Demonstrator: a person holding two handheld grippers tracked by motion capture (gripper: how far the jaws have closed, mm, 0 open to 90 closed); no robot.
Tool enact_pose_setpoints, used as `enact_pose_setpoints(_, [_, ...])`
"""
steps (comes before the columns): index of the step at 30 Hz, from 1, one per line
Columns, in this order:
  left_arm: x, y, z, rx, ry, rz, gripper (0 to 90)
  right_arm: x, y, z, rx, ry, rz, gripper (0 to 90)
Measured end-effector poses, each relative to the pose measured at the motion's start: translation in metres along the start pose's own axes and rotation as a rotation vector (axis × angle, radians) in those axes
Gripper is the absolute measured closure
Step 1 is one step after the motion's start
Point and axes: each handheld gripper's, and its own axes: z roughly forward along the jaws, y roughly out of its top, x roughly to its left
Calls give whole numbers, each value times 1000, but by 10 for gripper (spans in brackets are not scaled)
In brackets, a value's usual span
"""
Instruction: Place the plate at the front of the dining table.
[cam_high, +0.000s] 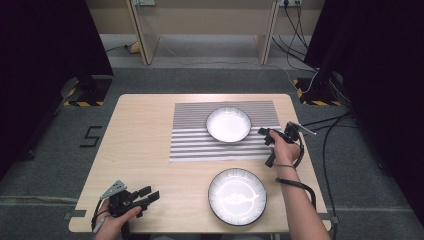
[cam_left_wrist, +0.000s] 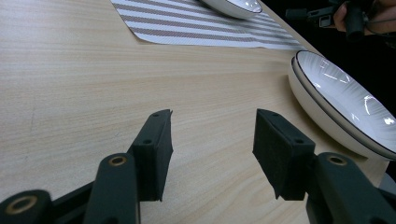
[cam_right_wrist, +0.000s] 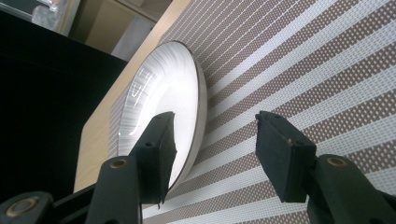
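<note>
A white plate with a dark rim (cam_high: 228, 124) sits on a striped placemat (cam_high: 190, 145) at the table's far middle. A second, similar plate (cam_high: 237, 195) rests on bare wood near the front edge. My right gripper (cam_high: 263, 134) hovers just right of the far plate, tipped on its side, jaws open. In the right gripper view the far plate (cam_right_wrist: 159, 84) has its rim partly behind one jaw of that gripper (cam_right_wrist: 215, 140), and no pad presses on it. My left gripper (cam_high: 150, 194) lies at the front left, open and empty (cam_left_wrist: 212, 140), with the near plate (cam_left_wrist: 345, 102) to its right.
The wooden table (cam_high: 145, 150) stands on grey carpet. Black curtains flank both sides, with stand bases marked in hazard stripes (cam_high: 82, 102) near the far corners. Cables (cam_high: 330, 125) trail over the floor at the right. A wooden frame (cam_high: 205, 30) stands beyond the table.
</note>
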Motion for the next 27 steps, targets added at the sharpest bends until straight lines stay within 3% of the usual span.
enact_pose_setpoints(27, [-1,1,-1,-4,-1,3,467,0,-10,-22,-9,26,-46,467])
